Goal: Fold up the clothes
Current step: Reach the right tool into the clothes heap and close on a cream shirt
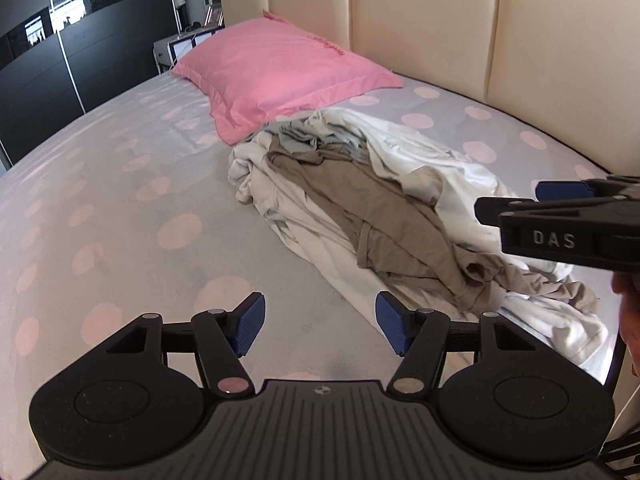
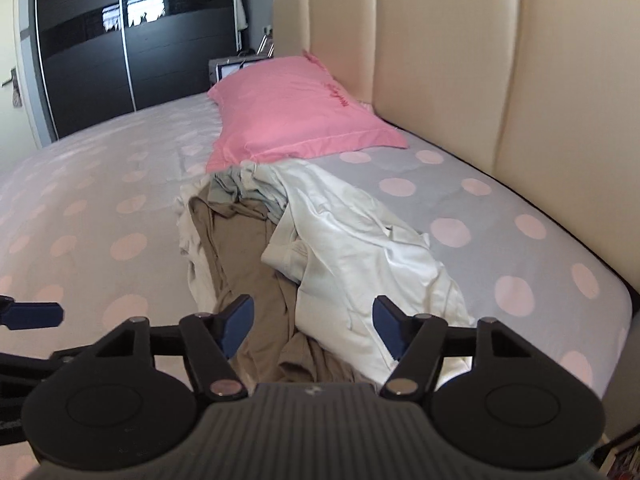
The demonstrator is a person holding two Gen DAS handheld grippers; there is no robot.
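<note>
Both tools gape, empty: left tool (image 1: 320, 328), right tool (image 2: 312, 326) over clothes heap (image 1: 360, 200); pink pillow (image 1: 280, 72) behind.

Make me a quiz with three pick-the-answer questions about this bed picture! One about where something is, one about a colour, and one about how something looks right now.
1. Where does the pile of clothes lie?
A. On the bed sheet, just in front of the pillow
B. On the floor by the wardrobe
C. On top of the headboard

2. What colour is the pillow?
A. Green
B. Pink
C. Black

3. How are the clothes now?
A. Folded in a neat stack
B. Hanging on hangers
C. Crumpled in a loose heap

Answers:
1. A, the heap rests on the dotted bed sheet, reaching the pillow's near edge.
2. B, the pillow is plainly pink in both views.
3. C, the brown garment and the white garment lie rumpled over each other, with nothing folded.
</note>
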